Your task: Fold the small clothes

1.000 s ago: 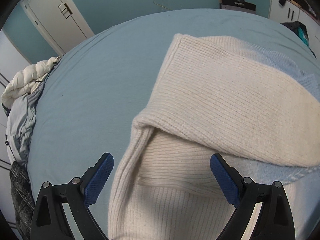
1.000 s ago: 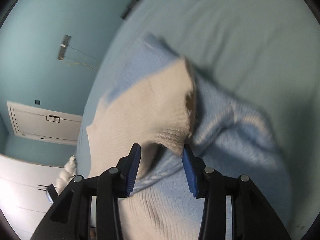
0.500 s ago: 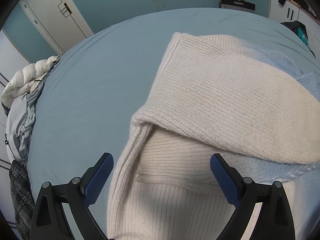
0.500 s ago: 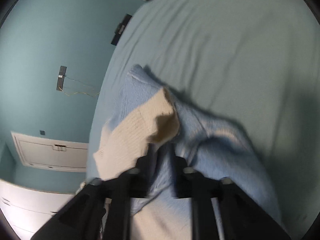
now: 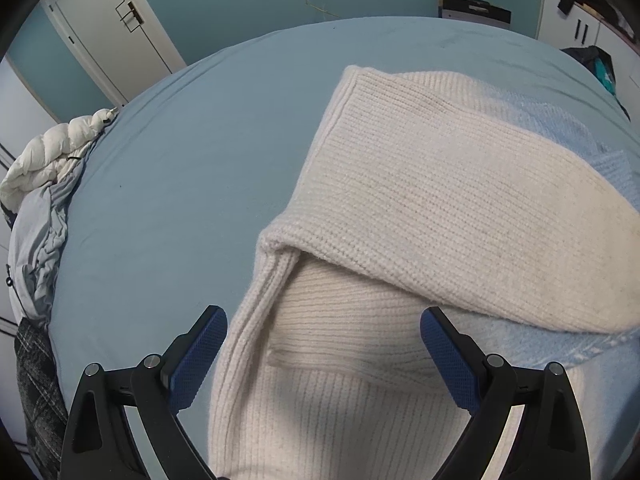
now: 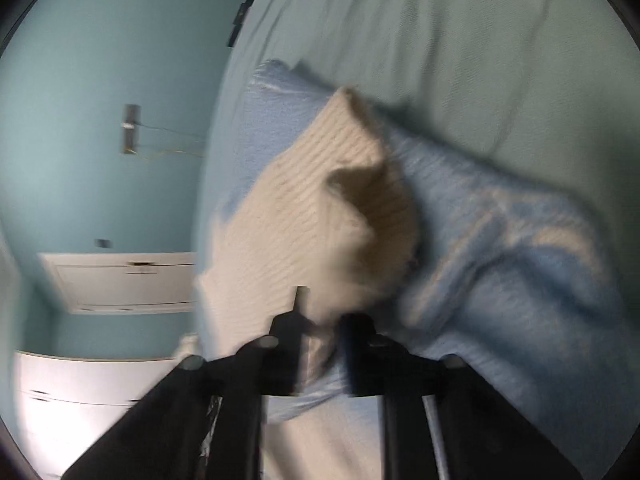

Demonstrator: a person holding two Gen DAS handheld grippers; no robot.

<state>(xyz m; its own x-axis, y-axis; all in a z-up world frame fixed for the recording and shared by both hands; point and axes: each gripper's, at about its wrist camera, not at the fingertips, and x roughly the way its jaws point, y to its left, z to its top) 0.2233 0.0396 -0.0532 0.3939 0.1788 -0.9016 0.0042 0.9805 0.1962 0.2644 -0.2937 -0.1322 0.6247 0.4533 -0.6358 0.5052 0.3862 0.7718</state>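
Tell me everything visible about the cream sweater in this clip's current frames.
The cream sweater is a ribbed knit, soft and thick-looking, lying on the blue bed sheet over a light blue knit garment. One part is folded diagonally across the rest, with a ribbed band below the fold. The left gripper hangs open above it, fingers apart on either side. The right gripper, blurred, is shut on a raised bunch of the sweater.

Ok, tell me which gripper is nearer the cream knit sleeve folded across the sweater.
Right. The right gripper is shut on the cream knit sleeve; the left gripper hovers open short of it.
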